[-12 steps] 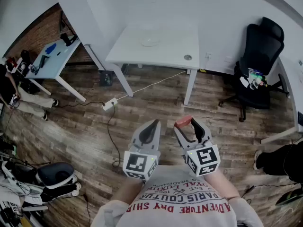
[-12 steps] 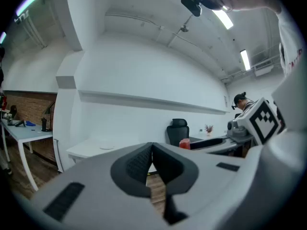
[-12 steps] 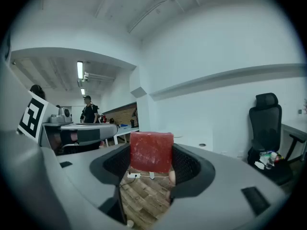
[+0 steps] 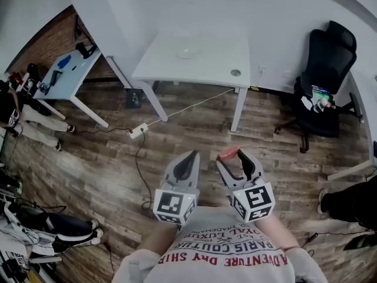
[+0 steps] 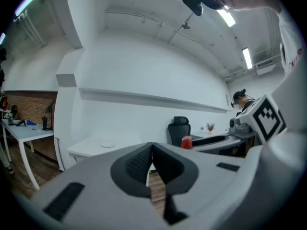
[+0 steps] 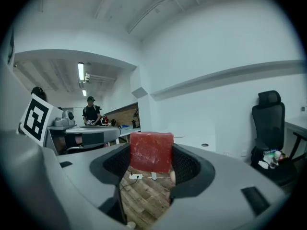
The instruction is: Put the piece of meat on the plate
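The right gripper (image 4: 235, 157) is showing in the lower middle of the head view, and its jaws are standing wide around the piece of meat (image 4: 228, 152). In the right gripper view the red, square-cut piece of meat (image 6: 151, 151) is sitting upright between the two dark pads, which are pressing on its sides and holding it in the air above the wooden floor (image 4: 177, 140).

Just to the left of it, the left gripper (image 4: 189, 158) is pointing the same way. In the left gripper view its jaws are meeting tip to tip with nothing between them.

The plate (image 4: 187, 53) is lying on the white tabletop (image 4: 206, 63) at the upper middle of the head view, well apart from the meat. Its surface is showing plain white. In the left gripper view the plate (image 5: 107, 144) is appearing as a small pale disc at the left of centre.

A black office chair (image 4: 327, 63) is standing at the upper right, and a power strip (image 4: 136, 130) is lying on the floor below the tabletop's left leg.
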`<state>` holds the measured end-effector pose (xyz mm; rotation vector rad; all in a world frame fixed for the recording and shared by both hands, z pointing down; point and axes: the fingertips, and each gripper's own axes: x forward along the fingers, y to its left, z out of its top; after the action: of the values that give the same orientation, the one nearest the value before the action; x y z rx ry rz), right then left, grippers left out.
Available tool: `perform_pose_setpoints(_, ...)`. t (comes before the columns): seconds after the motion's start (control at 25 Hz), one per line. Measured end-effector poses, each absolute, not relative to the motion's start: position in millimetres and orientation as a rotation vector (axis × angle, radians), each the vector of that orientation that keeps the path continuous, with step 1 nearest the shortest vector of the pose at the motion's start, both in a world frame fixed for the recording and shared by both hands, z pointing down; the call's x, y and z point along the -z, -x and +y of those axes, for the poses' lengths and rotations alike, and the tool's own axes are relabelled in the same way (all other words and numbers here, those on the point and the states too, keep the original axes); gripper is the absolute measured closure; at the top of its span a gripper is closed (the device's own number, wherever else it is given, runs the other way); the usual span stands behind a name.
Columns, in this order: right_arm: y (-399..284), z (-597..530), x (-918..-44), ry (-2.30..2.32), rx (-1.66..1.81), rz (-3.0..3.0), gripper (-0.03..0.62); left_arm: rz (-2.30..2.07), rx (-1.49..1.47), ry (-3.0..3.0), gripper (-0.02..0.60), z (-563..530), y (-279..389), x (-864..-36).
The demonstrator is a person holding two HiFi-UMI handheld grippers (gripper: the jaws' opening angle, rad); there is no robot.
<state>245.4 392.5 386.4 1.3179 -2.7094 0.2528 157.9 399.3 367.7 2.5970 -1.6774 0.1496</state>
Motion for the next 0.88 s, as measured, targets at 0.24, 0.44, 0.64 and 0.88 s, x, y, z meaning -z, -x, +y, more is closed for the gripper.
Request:
perform_pose_setpoints(0.24, -241, 381, -385, -1.306, -0.360, -2.752, 0.319, -1.667, -0.173, -2.583, 0.575, 387, -149, -371)
perform_pose_setpoints(0.44, -224, 359, -391, -1.301, -0.376, -2.735, 0.319, -1.650, -0.185, -2.563, 0.575, 367, -128, -379)
perform_pose_setpoints(0.64, -197, 322, -393, -1.322, -0.428, -2.737, 0.319, -1.620, -0.176, -2.558, 0.575, 333, -96, -385)
perform_pose_setpoints(0.88, -147, 270, -385, -1.370, -0.494, -2.709, 0.319, -1.601, -0.134, -2.525, 0.575, 275, -31, -381)
